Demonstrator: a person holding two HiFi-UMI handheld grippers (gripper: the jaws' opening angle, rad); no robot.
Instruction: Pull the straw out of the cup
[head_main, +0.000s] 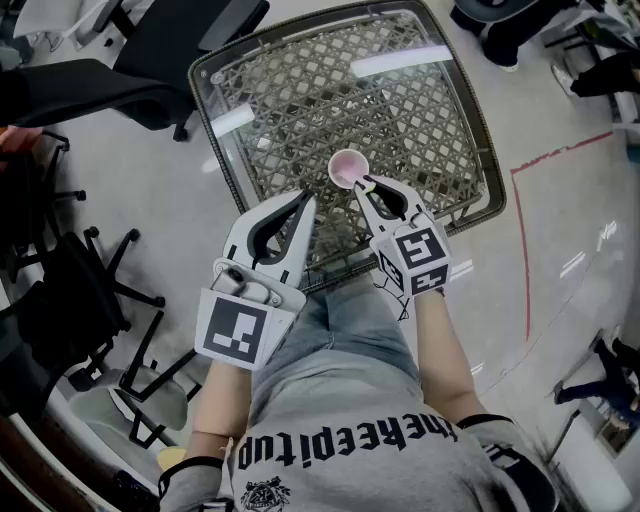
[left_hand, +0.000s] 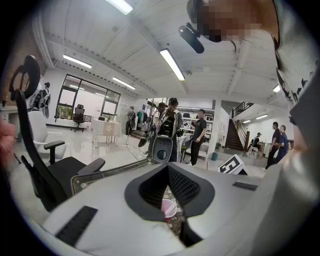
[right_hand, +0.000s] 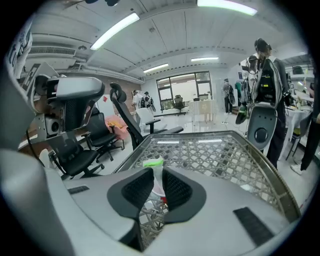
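A small pink cup (head_main: 345, 167) stands on the glass-topped lattice table (head_main: 450, 120), near its front edge. A white straw with a green top (right_hand: 153, 163) rises from the cup. My right gripper (head_main: 366, 184) reaches the cup's right rim and is shut on the straw just below the green tip, as the right gripper view shows (right_hand: 158, 173). My left gripper (head_main: 306, 199) hovers just left of the cup with its tips together and holds nothing. In the left gripper view the cup (left_hand: 169, 208) shows through the hollow between the closed jaws.
Black office chairs (head_main: 110, 80) stand left of the table and a chair base (head_main: 150, 370) sits by my left side. A red tape line (head_main: 525, 230) marks the floor on the right. Several people (left_hand: 199, 131) stand far off in the room.
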